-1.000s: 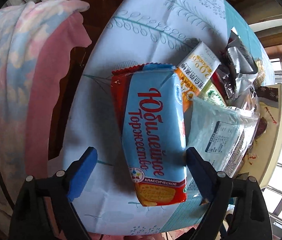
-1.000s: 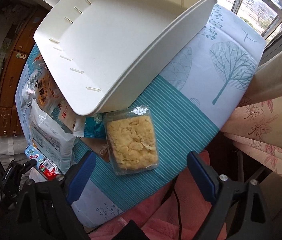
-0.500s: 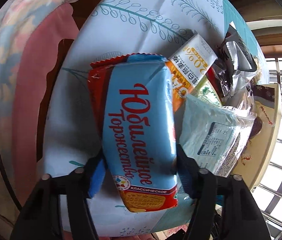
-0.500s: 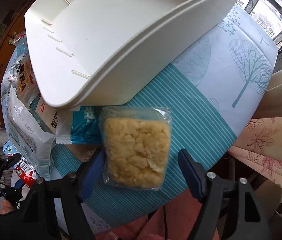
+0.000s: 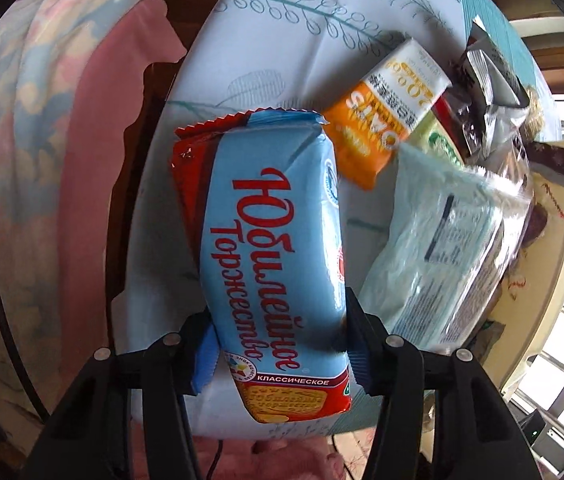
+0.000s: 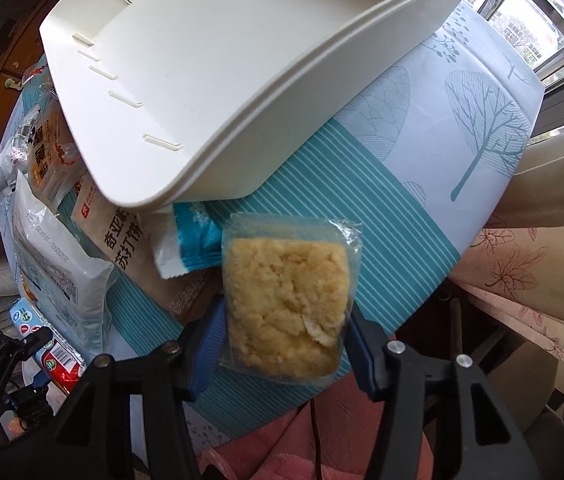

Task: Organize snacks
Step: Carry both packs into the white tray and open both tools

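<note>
A blue and red biscuit pack (image 5: 273, 240) with Cyrillic lettering lies lengthwise on the leaf-print tablecloth (image 5: 282, 40). My left gripper (image 5: 277, 344) straddles its near end, jaws closing, both blue pads touching the pack's sides. In the right wrist view a clear-wrapped pack of crumbly yellow cake (image 6: 286, 296) rests on the teal-striped cloth (image 6: 402, 220). My right gripper (image 6: 284, 340) points down over it, jaws closing, with the pads against the wrapper on both sides. A large white plastic bin (image 6: 221, 80) stands just behind the cake, its inside bare.
An orange oats pack (image 5: 382, 120), a pale green bag (image 5: 442, 248) and a silver foil bag (image 5: 490, 80) crowd the right of the biscuits. More packets (image 6: 57, 248) lie left of the bin. A pink blanket (image 5: 61, 160) and a curtain (image 6: 542, 280) flank the table edges.
Both grippers have sunk toward their packs and their jaws have narrowed from wide open until the pads meet the wrappers. The biscuit pack and the cake pack fill more of each view.
</note>
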The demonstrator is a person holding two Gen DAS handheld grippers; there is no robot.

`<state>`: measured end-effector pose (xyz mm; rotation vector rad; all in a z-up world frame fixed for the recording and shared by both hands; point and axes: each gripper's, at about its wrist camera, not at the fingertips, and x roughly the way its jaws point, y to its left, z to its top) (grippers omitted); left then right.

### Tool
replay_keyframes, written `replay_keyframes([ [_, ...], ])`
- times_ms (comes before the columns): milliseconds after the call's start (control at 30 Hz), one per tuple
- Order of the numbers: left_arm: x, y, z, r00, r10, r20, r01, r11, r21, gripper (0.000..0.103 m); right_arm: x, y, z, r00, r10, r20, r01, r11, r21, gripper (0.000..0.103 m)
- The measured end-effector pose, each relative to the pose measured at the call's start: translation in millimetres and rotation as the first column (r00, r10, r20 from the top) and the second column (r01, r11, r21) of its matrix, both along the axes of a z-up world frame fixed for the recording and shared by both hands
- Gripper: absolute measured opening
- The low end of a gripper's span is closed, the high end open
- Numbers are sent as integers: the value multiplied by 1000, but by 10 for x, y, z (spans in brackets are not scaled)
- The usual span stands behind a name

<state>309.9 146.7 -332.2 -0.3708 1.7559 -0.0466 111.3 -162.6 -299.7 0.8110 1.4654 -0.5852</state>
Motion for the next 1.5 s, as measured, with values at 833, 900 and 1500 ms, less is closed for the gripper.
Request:
replay_keyframes([
  [833, -549, -650, 1627, 875, -226, 429, 271, 961, -47, 53, -139, -145, 1422, 945, 219, 244, -170, 964, -206, 56],
  [900, -597, -795, 1762, 843, -230, 486, 296, 953, -62, 53, -129, -223, 1547, 927, 257, 274, -189, 950, -249, 56],
  [1500, -1095, -2169, 2456, 605, -200, 771, 450, 885, -124, 53, -9, -920, 2182, 725, 561, 400, -327, 792, -516, 56],
])
